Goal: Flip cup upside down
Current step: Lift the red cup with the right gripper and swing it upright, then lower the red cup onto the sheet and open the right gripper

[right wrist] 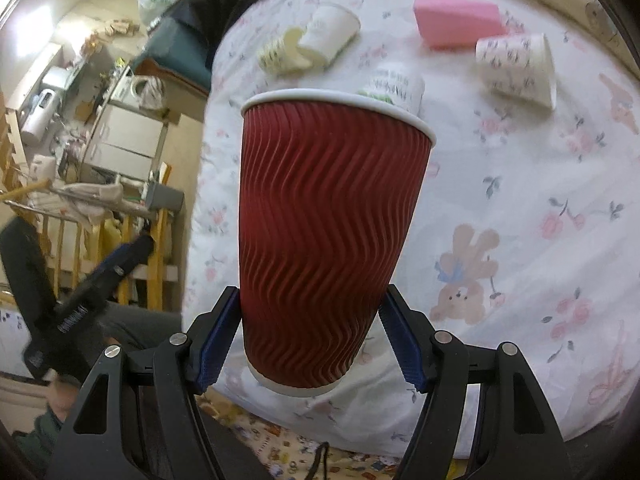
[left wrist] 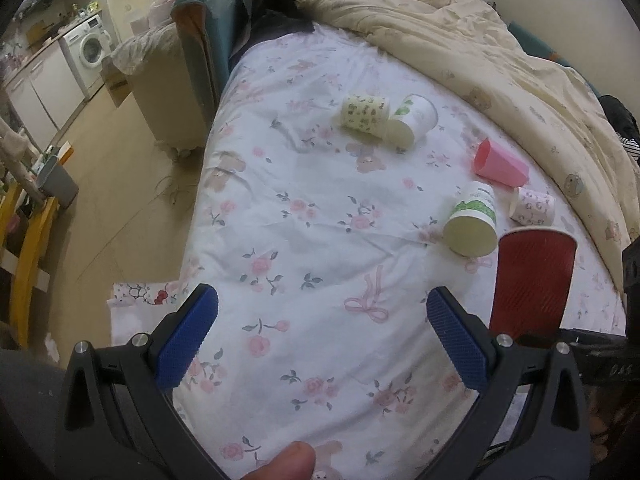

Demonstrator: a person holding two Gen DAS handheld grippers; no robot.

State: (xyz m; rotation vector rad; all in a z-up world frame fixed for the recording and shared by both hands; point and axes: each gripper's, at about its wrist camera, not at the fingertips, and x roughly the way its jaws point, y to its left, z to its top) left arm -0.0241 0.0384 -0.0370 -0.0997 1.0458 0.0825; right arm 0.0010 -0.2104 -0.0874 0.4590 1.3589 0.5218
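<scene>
In the left wrist view, the left gripper [left wrist: 322, 334] fills the bottom of the frame with its two blue pads spread wide and nothing between them, over a white bed sheet [left wrist: 304, 232] printed with pink flowers. A thumb tip [left wrist: 282, 462] shows at the bottom edge. At the right of the frame the red cup [left wrist: 534, 282] stands rim-up, its lower part hidden behind the black frame of the other tool. Beyond it, several cups lie on their sides on the sheet: a green-and-white cup [left wrist: 472, 220] just left of the red rim, a small patterned cup [left wrist: 534, 206] to its right, a pink cup [left wrist: 500, 164] above those, and near the frame's centre top a floral cup [left wrist: 364, 114] touching a white cup [left wrist: 416, 116]. A cream blanket [left wrist: 500, 60] is bunched along the upper right, and a washing machine [left wrist: 90, 46] stands at the upper left. In the right wrist view, the right gripper [right wrist: 310, 330] pinches the red cup [right wrist: 328, 220] low on its ribbed wall, one blue pad on each side; the cup fills the centre of the frame, rim toward the top, base at the bottom, leaning slightly. The pink cup [right wrist: 460, 24] and small patterned cup [right wrist: 520, 68] lie at the upper right.
</scene>
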